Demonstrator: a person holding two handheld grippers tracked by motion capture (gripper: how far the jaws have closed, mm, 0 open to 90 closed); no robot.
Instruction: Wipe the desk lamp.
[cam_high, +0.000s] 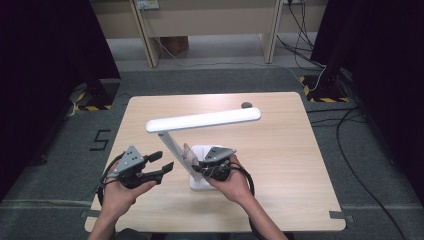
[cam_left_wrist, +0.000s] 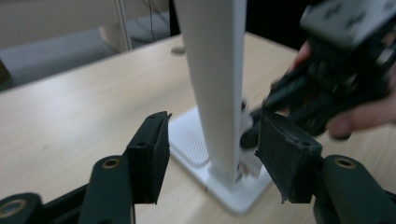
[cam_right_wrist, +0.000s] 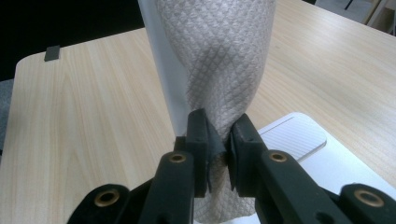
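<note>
Wiping lamp stem — right gripper pinching cloth, left gripper released — next, rub along stem.

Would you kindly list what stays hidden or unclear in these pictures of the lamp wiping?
- Small dark object at the table's far edge, high view: too small to identify.
- Lamp base, high view: partly covered by the right claw.
- Cloth, right gripper view: cut off by the top edge.
- Lamp head, left gripper view: cut off; the pole is blurred.
</note>
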